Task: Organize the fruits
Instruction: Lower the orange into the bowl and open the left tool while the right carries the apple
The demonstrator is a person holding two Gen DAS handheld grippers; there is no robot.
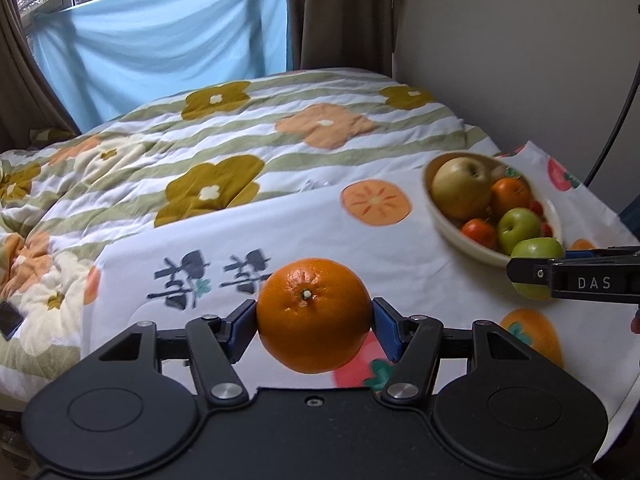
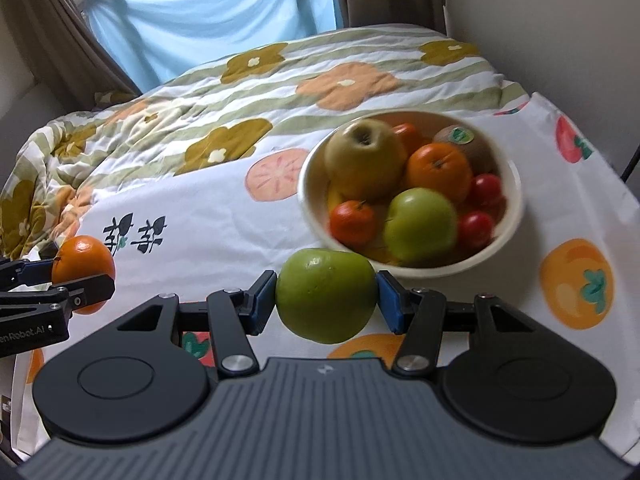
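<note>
Orange mandarin (image 1: 314, 315), one, is clamped by the left gripper (image 1: 314, 322), one green apple (image 2: 326, 295) by the right gripper (image 2: 326, 300), beside one cream bowl (image 2: 514, 216) of fruit.

Readable text: two gripper markings
"DAS" on right gripper (image 1: 532, 276) finger; partial "enRobot.AI" on left gripper (image 2: 80, 280) body; cloth (image 2: 224, 216) characters illegible.

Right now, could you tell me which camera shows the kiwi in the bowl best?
The right wrist view: the kiwi sits plainly at the back of the bowl, sticker showing. In the left wrist view only a blurred sliver peeks out behind the large apple.
</note>
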